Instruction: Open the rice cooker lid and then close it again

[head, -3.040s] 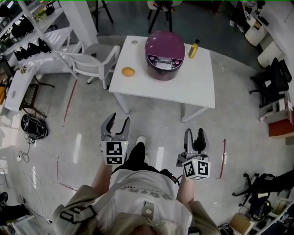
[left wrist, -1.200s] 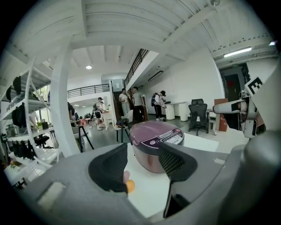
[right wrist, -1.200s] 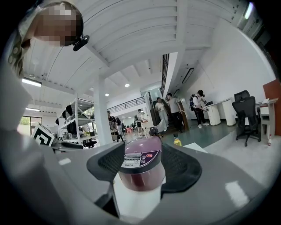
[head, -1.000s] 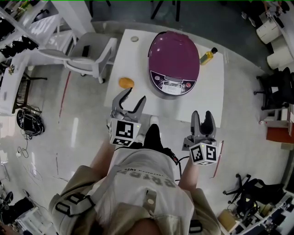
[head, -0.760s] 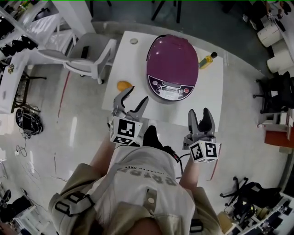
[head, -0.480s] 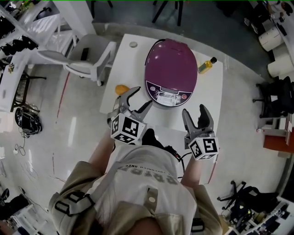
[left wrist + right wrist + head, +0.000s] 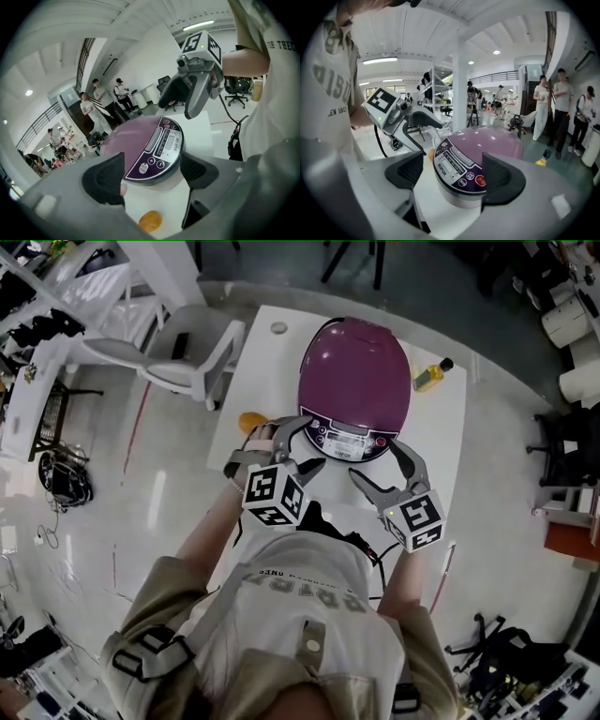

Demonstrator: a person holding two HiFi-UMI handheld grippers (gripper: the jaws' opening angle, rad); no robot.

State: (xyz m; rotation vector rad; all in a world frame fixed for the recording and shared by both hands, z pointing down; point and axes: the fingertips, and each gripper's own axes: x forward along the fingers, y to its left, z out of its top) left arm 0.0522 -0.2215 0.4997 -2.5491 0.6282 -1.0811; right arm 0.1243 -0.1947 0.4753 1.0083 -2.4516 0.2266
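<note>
1. White counter (image 7: 441,432): it carries everything. Its top looks slick, so a hard shove on the cooker could slide it toward 12 o'clock.
2. Purple cooker (image 7: 354,367): it sits mid-counter with the lid down and the control panel facing 6 o'clock. What is inside is hidden. The lid is not yet opened. I cannot pick out the release catch, so a jaw might press a panel button instead. If the lid springs up, it could hit a jaw above it.
3. Left gripper (image 7: 281,434): it is at the cooker's 7 o'clock. Its jaws are released with nothing held and have just been opening. Its own view frames the panel between them without contact.
4. Right gripper (image 7: 382,468): it is at 5 o'clock. Its jaws are likewise spread and empty and have just been opening. With the two grippers this close, they could knock together at the panel.
5. Bottle (image 7: 431,376): it stands at the cooker's 2 o'clock, capped, with yellow liquid inside. It looks clear of the work.
6. Orange (image 7: 249,421): it lies at 8 o'clock near the counter edge, just beside the left gripper. A sideways nudge would likely roll it off.
</note>
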